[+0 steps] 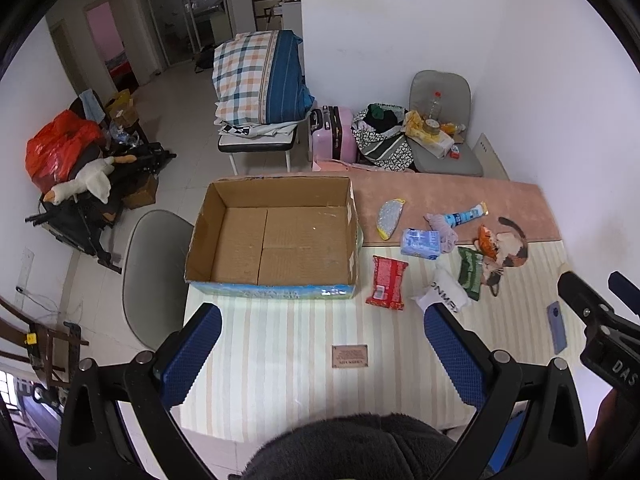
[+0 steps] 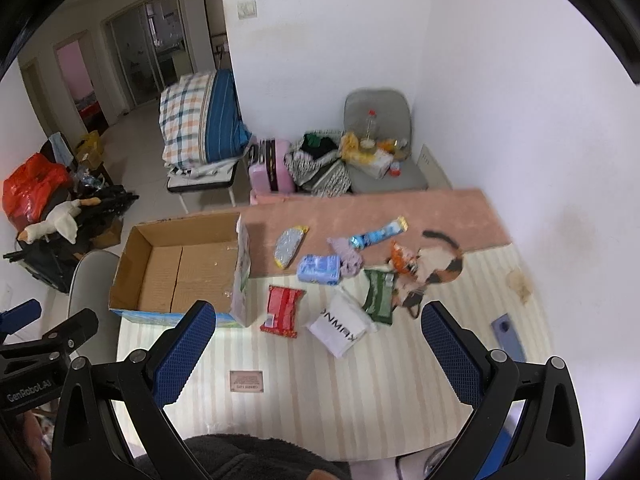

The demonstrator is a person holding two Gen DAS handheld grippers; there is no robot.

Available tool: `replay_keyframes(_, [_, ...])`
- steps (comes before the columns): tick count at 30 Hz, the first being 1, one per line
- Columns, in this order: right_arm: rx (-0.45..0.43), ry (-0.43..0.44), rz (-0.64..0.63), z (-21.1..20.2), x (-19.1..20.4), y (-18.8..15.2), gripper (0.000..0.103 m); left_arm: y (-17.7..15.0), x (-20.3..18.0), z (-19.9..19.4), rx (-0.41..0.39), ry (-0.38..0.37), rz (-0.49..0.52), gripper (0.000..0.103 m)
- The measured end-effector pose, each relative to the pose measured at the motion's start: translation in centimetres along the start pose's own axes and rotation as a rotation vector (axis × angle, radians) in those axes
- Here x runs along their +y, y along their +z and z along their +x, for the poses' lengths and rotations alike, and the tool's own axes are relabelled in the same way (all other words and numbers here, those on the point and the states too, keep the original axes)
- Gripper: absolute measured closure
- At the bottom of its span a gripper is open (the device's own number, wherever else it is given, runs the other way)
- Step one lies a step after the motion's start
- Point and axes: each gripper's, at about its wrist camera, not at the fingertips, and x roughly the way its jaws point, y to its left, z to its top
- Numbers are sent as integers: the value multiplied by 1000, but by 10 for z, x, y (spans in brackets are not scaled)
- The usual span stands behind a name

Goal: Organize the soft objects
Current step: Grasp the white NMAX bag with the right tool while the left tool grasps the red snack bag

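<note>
An empty cardboard box [image 1: 276, 240] [image 2: 180, 268] stands open on the table's left. To its right lie soft packets: a red packet [image 1: 386, 282] [image 2: 282, 310], a white packet [image 1: 446, 290] [image 2: 340, 326], a green packet [image 1: 470, 272] [image 2: 378, 296], a blue tissue pack [image 1: 420, 242] [image 2: 320, 270], a lilac cloth [image 1: 444, 230] [image 2: 346, 256], a silver pouch [image 1: 389, 216] [image 2: 289, 246], a blue tube packet [image 1: 466, 214] [image 2: 378, 234] and a calico cat plush [image 1: 506, 250] [image 2: 436, 266]. My left gripper [image 1: 322, 324] is open and empty above the table's front. My right gripper [image 2: 318, 320] is open and empty too.
A striped cloth [image 1: 288, 368] [image 2: 400, 380] covers the table, with a pink mat [image 1: 460, 200] at the back. A phone [image 1: 557, 326] [image 2: 508, 334] lies at the right. A grey chair [image 1: 148, 264] stands left of the table. A white wall is on the right.
</note>
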Motion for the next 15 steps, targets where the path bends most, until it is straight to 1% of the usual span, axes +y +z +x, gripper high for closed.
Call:
replay_keyframes(1, [23,-9,-2,15,-5,0,0,3,-4,11,8,21,24,0])
replay_keyframes(4, [121,-57,-37,71,-20,2,0,10,-23,46,53,52,117,0])
replay_keyframes(5, [164,-80,-56,95,-24,1,0,13,-29,62,67,78,156,0])
replay_keyframes(6, [190,-84,-83,118,-27,-1,0,16,-36,80,83,97,191,0])
replay_keyframes(7, [217,-88,-109,139,-29,-4,0,18,-39,93,100,104,208,0])
replay_keyframes(9, [312,-101,-159,189,-31,-13,0,26,-49,130,166,99,242,0])
replay_keyframes(10, [371,-98,-133,214,-37,-17,0,29,-52,142,184,109,245,0])
replay_keyframes(11, [445,-80,-68,242,-46,-22,0,34,-57,161,216,115,251,0])
replay_keyframes(12, [506,-34,6,268,-55,-27,0,37,-61,172,238,105,252,0])
replay_keyframes(13, [534,-18,60,288,-62,-31,0,39,-65,182,257,103,251,0])
replay_keyframes(15, [589,-27,208,333,-78,-42,0,46,-75,209,313,84,242,0])
